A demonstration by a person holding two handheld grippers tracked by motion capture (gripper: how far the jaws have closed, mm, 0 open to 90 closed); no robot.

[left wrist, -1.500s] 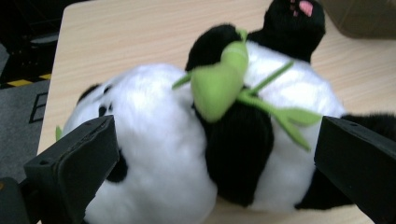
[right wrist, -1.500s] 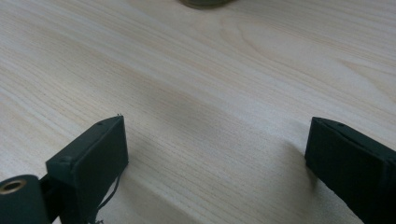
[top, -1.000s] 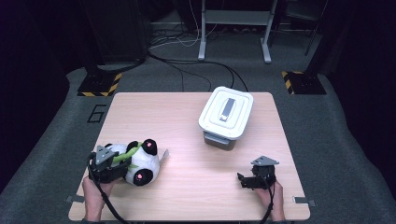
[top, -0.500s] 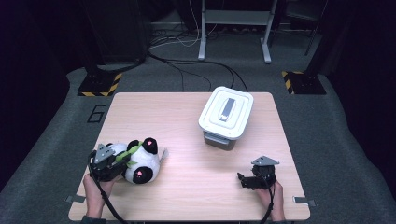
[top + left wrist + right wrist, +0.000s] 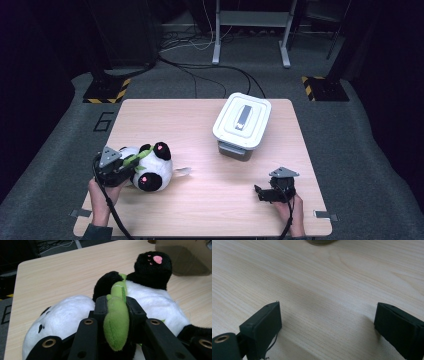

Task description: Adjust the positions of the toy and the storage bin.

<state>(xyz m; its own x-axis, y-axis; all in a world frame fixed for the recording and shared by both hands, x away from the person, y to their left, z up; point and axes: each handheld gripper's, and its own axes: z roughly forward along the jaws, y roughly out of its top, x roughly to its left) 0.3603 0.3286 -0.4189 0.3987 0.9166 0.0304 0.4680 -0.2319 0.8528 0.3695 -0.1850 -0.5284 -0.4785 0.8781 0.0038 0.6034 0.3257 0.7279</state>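
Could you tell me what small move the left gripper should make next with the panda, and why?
Probably a gentle lift. The left gripper has just closed on the green plush piece of the panda toy, which lies on the table. The lidded bin stands apart, and the right gripper rests open.

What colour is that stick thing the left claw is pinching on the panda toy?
Green: a plush stalk on the panda, clearest in the left gripper view.
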